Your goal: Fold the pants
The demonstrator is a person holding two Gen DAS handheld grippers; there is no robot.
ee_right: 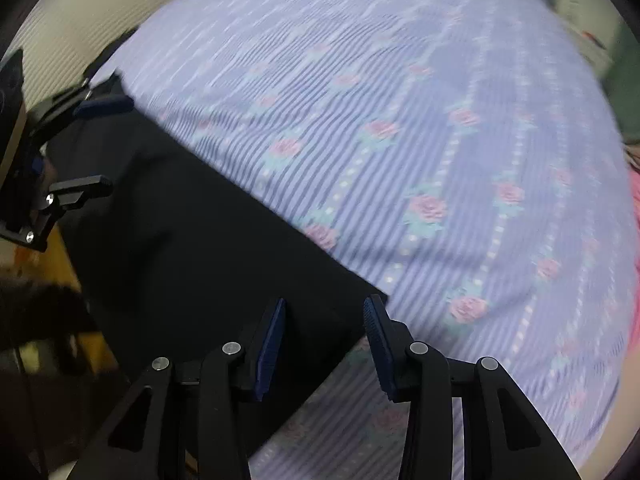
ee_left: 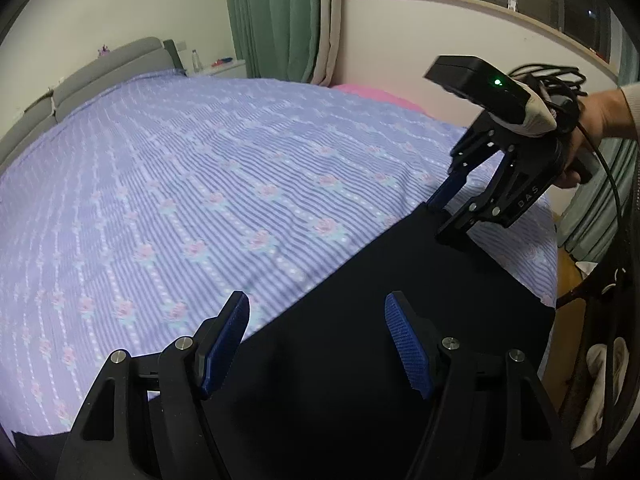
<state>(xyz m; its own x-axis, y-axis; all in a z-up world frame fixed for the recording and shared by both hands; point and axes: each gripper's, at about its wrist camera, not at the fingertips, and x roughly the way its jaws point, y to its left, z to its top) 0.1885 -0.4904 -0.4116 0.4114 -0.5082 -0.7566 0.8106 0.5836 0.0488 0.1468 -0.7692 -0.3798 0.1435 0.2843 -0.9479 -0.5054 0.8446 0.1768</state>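
Black pants (ee_left: pixel 380 300) lie flat along the near edge of the bed; they also show in the right wrist view (ee_right: pixel 192 220). My left gripper (ee_left: pixel 316 340) is open, its blue pads hovering over the near part of the pants, holding nothing. My right gripper (ee_right: pixel 324 344) is open just above the far corner of the pants, one finger on each side of the cloth edge. It shows in the left wrist view (ee_left: pixel 440 216) with its tips at that corner. The left gripper (ee_right: pixel 94 142) shows at the left of the right wrist view, open.
The bed is covered by a purple striped sheet (ee_left: pixel 200 184) with pink flowers. A pink pillow (ee_left: pixel 372 94) lies at the far side under the window. A grey headboard (ee_left: pixel 100 68) and green curtain (ee_left: pixel 276 16) stand behind. The floor (ee_left: pixel 568 280) shows past the bed's right edge.
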